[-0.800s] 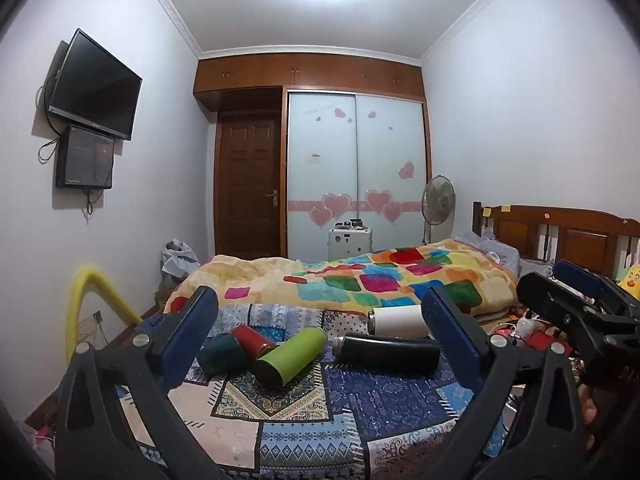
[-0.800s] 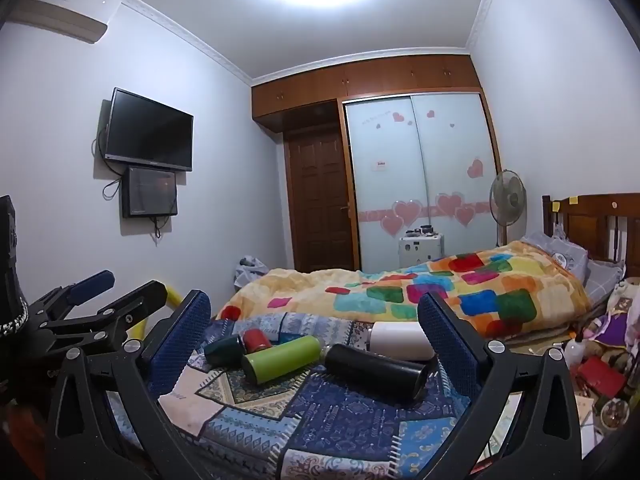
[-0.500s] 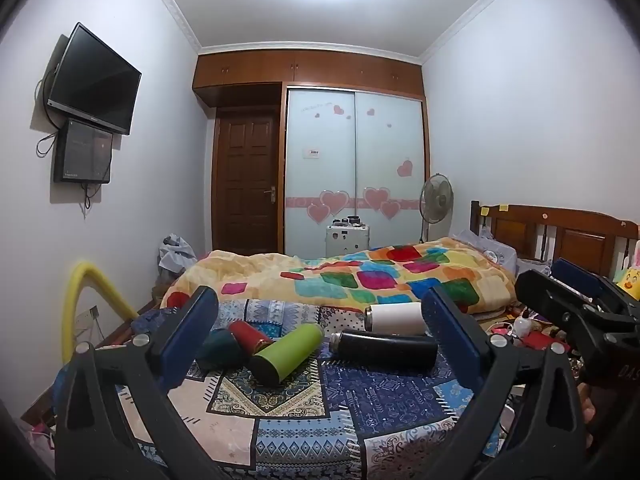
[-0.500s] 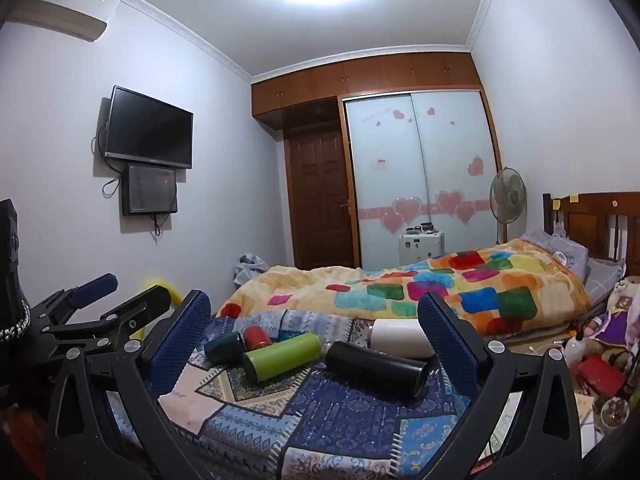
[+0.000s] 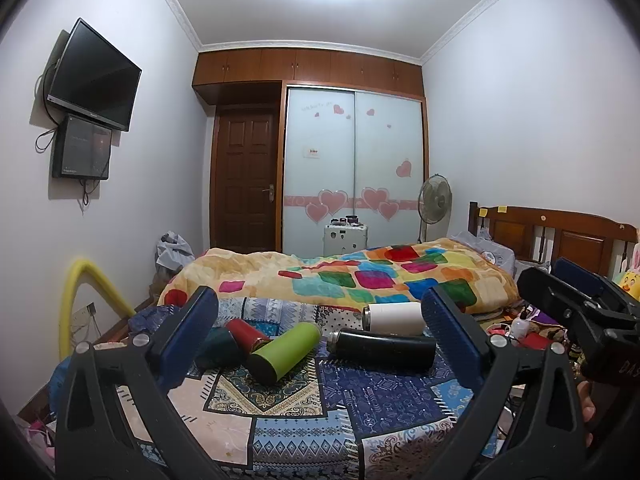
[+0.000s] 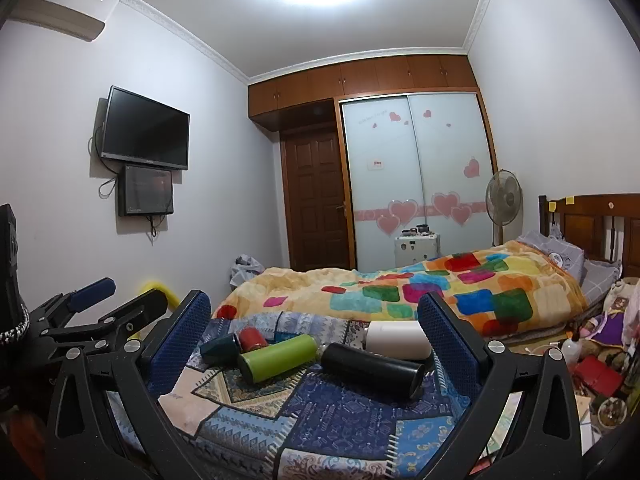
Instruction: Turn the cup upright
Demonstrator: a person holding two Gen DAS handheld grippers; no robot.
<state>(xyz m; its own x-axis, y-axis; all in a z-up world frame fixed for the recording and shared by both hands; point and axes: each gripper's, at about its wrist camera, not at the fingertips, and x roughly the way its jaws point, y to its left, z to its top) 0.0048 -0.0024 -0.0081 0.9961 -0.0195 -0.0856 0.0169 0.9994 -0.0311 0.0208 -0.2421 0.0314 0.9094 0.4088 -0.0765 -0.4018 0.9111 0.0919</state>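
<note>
So 5 cups are lying on their sides on the patterned blanket (image 5: 312, 412), lower middle of both frames. Left to right in the left wrist view: dark teal cup (image 5: 218, 346), red cup (image 5: 246, 332), green cup (image 5: 286, 346), black cup (image 5: 384, 348), and the white cup (image 5: 394, 317) just behind the black one. None is upright yet.

Both tools are empty with their jaws spread wide. The left gripper (image 5: 320, 322) frames the whole bunch, and the right gripper (image 6: 314, 326) does the same from its side, both hanging short of the cups.

What could go wrong, I think: the blanket is soft and lumpy, so a cup stood up there may just tip again. The teal, red and green ones touch or nearly touch, so reaching for 1 could roll its neighbour. Smooth round bodies might also slip out of the pads mid-flip.

Contents: can't tell. The visible ends look closed or dark, and nothing is spilled on the blanket.
</note>
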